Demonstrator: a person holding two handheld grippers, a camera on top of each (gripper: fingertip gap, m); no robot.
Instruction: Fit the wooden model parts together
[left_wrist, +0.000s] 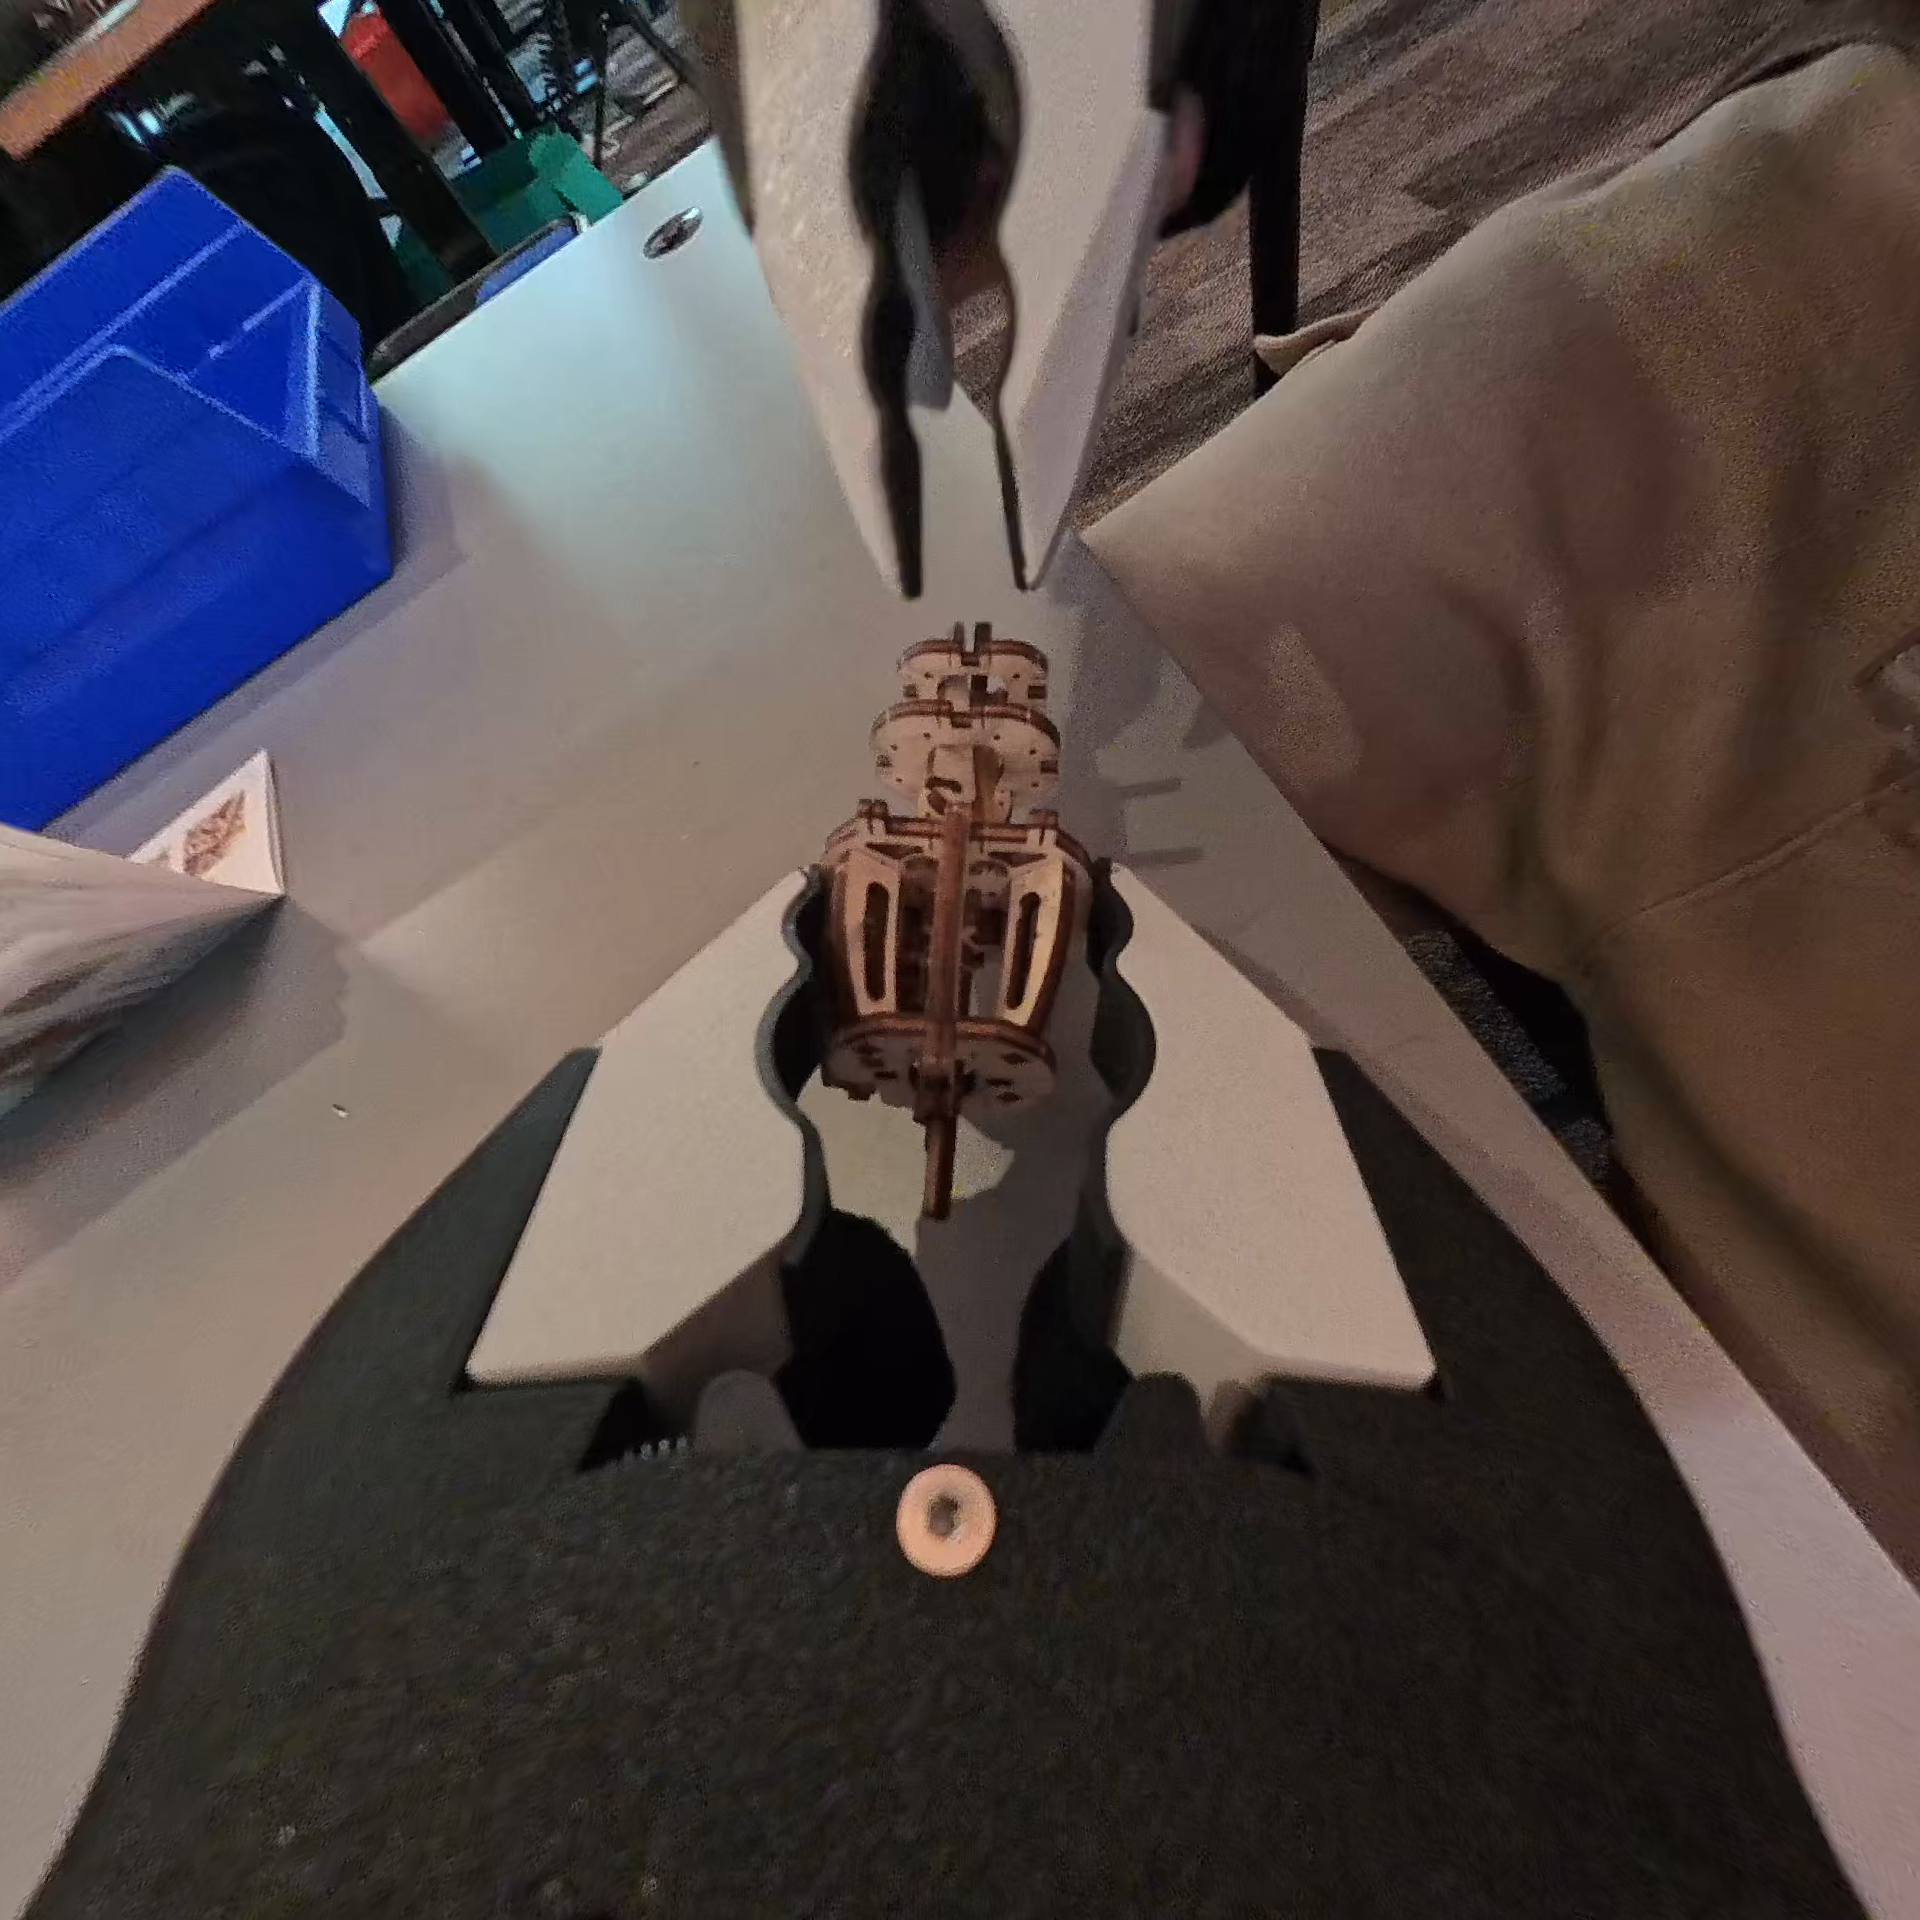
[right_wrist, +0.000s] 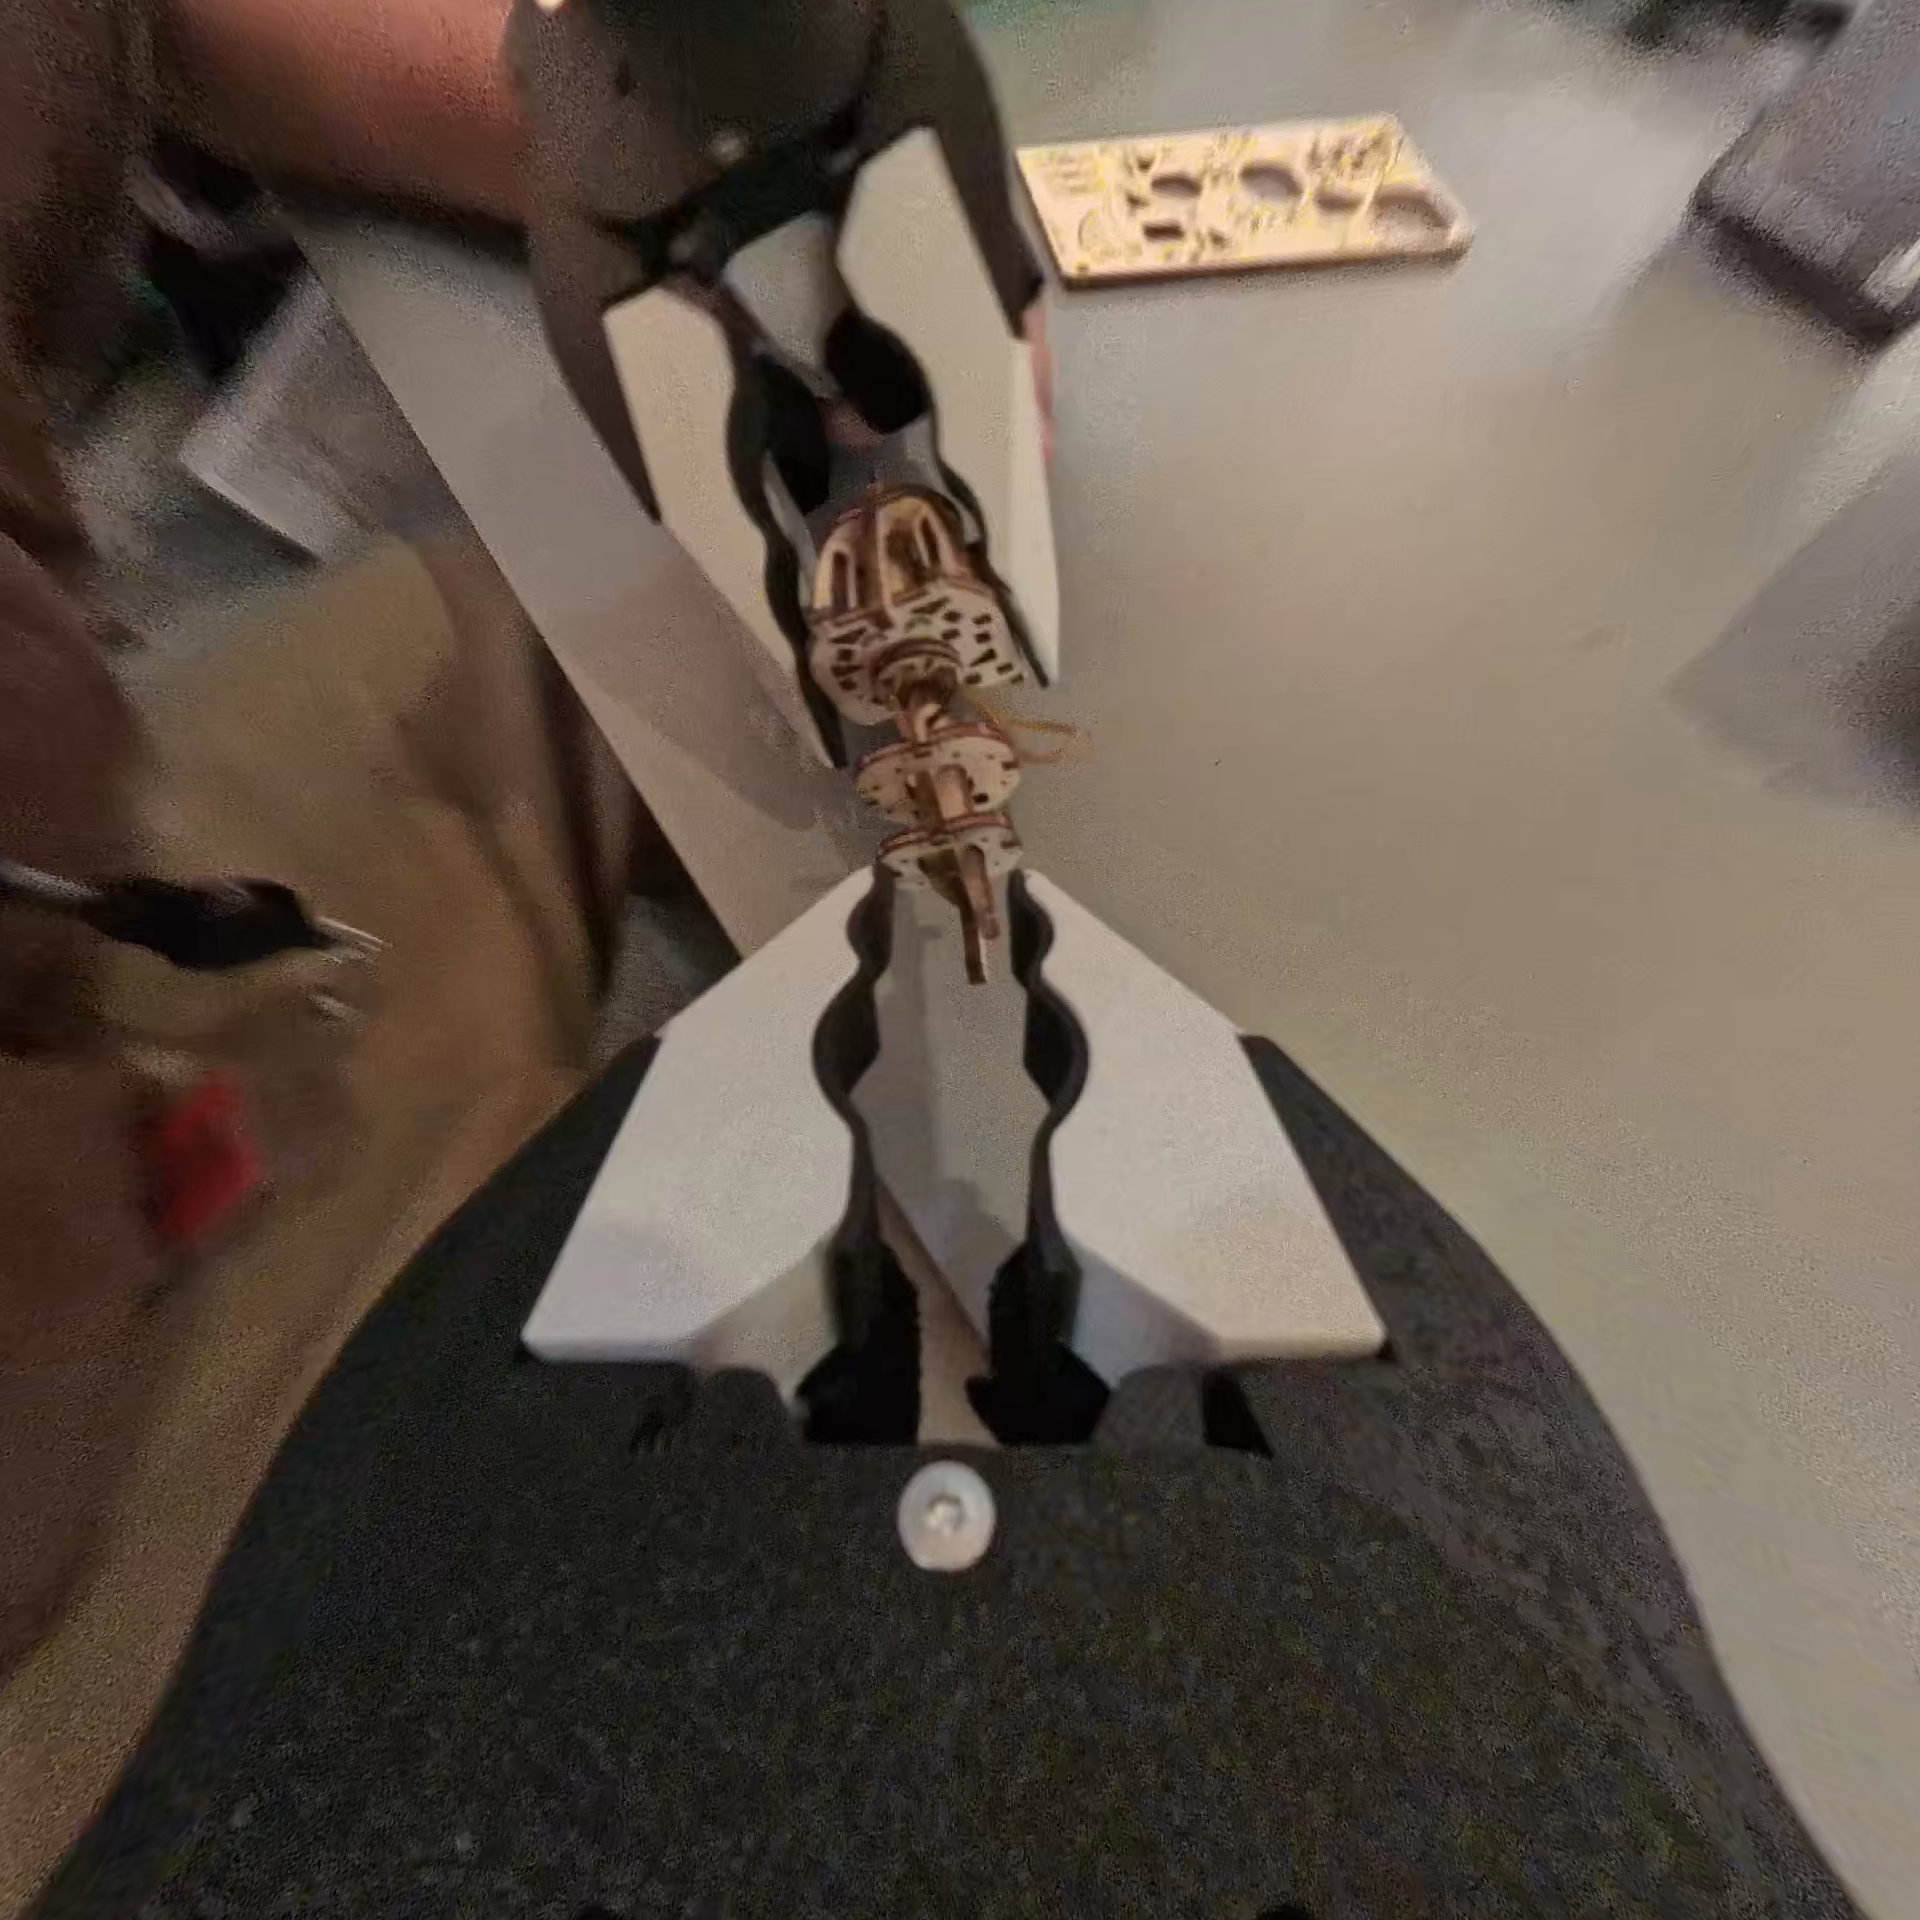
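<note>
— Between the fingers of my left gripper (left_wrist: 951, 914), in the left wrist view, sits the wooden model (left_wrist: 956, 935): its slotted barrel-shaped cage is pinched on both flanks, held above the white table (left_wrist: 582, 644). A thin shaft sticks out towards the camera, and two small notched discs stack on the far end.

— And the other one?

— My right gripper (left_wrist: 966, 592) faces it from above, jaws narrowly parted, tips just short of the top disc, holding nothing that I can see. A blue bin (left_wrist: 177, 468) stands well off to the side.

— From the right wrist view?

— My right fingers (right_wrist: 1049, 925) flank the end disc and the shaft tip; whether they touch the wood I cannot tell. The left gripper grips the cage farther off. A loose rubber band (right_wrist: 1049, 743) loops out beside the middle disc, and a punched-out wooden parts sheet (right_wrist: 1236, 197) lies on the table beyond.

— How will it handle?

— Light, I judge, stiff but brittle: thin laser-cut ply with slender ribs. I'd hold the solid disc edges, not the shaft, and press straight along the axis.
</note>
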